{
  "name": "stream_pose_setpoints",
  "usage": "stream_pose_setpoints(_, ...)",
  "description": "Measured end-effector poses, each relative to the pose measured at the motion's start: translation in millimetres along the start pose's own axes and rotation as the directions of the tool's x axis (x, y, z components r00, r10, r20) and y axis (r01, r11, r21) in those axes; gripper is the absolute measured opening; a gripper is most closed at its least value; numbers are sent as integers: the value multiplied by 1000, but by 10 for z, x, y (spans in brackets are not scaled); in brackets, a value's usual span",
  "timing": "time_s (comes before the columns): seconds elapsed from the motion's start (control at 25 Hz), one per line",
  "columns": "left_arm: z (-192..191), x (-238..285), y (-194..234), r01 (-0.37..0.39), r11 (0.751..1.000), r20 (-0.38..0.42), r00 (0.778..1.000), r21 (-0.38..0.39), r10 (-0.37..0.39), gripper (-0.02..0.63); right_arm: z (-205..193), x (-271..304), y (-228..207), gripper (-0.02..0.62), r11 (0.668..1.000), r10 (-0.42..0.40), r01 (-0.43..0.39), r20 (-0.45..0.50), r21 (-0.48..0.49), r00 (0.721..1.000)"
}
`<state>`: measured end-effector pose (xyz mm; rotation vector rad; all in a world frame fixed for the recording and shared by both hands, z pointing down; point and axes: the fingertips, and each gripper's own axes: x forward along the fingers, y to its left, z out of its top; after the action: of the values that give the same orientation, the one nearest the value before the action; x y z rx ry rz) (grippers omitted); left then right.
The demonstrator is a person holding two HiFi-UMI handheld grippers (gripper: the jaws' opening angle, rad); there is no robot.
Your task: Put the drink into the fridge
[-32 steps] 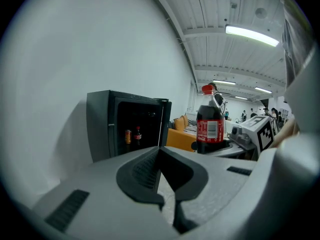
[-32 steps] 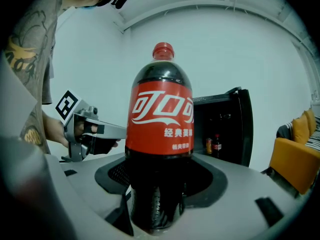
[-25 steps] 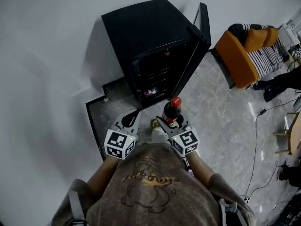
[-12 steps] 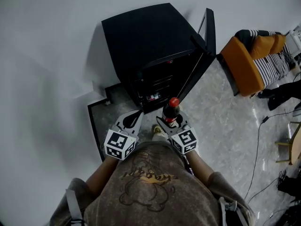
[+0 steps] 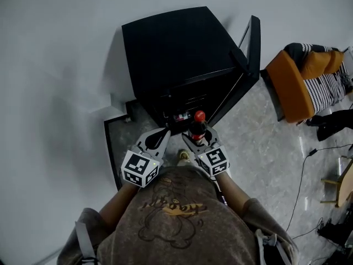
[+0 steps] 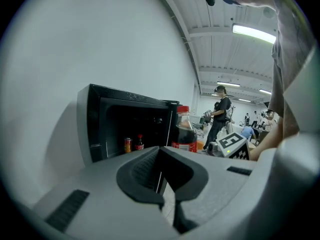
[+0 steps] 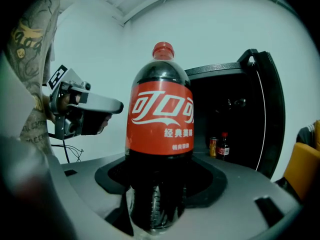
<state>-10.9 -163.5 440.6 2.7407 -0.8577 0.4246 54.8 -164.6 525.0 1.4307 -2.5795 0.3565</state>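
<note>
The drink is a cola bottle [image 7: 161, 119] with a red cap and red label, standing upright between the jaws of my right gripper [image 7: 159, 204], which is shut on its lower body. In the head view the bottle [image 5: 198, 127] and right gripper [image 5: 197, 138] sit just in front of the open black fridge [image 5: 171, 48], whose door [image 5: 251, 48] swings out to the right. My left gripper [image 5: 162, 133] hangs beside it on the left, jaws together and holding nothing [image 6: 167, 184]. A can [image 6: 128, 145] and a small bottle [image 6: 140, 142] stand on a shelf inside the fridge.
An orange armchair [image 5: 300, 84] with a striped cushion stands right of the fridge door. Cables [image 5: 303, 170] trail over the marble floor at the right. A white wall runs along the left. A person [image 6: 218, 114] stands far off in the room.
Both grippers and the bottle have moved forward, closer to the fridge opening; the bottle's cap now overlaps the fridge's lower front. The grip on the bottle is unchanged.
</note>
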Motion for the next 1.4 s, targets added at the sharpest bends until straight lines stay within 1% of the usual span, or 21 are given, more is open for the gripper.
stream_pose_setpoints(0.24,2,127,38,-24,999,0,1000,-23,24,5,-52,137,-192,290,1000,17,-17,-18,3,1000)
stream_pose_setpoints(0.52,-10,248,66,-45,999,-8,999,-20,45,5,-180,316,-409,290,999,38,-38,-56,-5,998)
stream_pose_setpoints(0.76,-116,311,116,-72,996,-21,997,-44,71,5,-216,543,-553,290,999,44,-46,-61,-23,997)
stream_pose_setpoints(1.16,-238,418,98,-68,995,-42,997,-69,65,5,-276,917,-740,290,998,40,-42,-67,-36,997)
stream_pose_setpoints(1.4,-293,433,169,-85,993,-53,995,-77,81,5,-311,1120,-853,290,999,31,-33,-72,-35,997)
